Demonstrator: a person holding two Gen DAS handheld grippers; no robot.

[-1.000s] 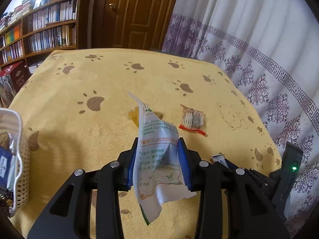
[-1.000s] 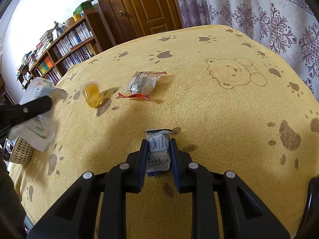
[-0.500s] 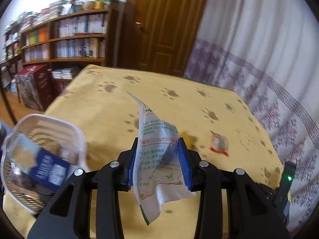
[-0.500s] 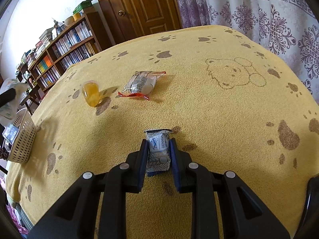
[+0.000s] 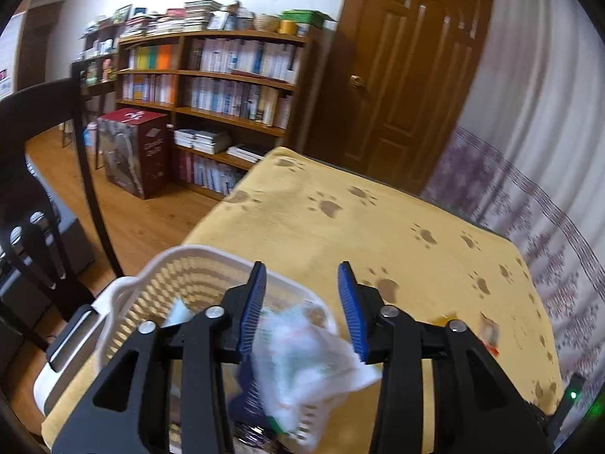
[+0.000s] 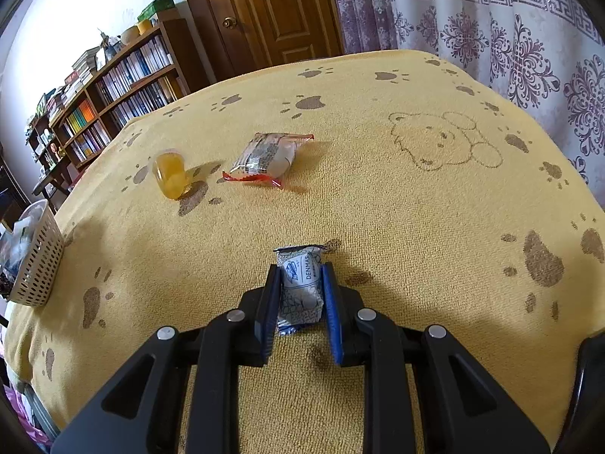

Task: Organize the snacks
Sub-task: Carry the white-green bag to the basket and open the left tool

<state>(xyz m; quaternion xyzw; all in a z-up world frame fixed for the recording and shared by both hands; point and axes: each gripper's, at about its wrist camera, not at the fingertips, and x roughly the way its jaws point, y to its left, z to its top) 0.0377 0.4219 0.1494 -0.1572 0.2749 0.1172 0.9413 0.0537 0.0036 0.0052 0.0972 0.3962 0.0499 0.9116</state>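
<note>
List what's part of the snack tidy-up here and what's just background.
Job:
- white basket, white packet dropping into it
- left gripper, open
- right gripper, shut on blue-and-white snack
- red-edged snack pack
- orange jelly cup

Background:
- yellow paw-print cloth
- bookshelf
- door
- curtain
- red box

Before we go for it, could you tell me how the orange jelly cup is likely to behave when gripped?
The orange jelly cup lies tilted on the soft yellow blanket, so a nudge would probably roll it. Its smooth, rounded plastic wall looks slippery, and it may squeeze out of flat pads.
</note>
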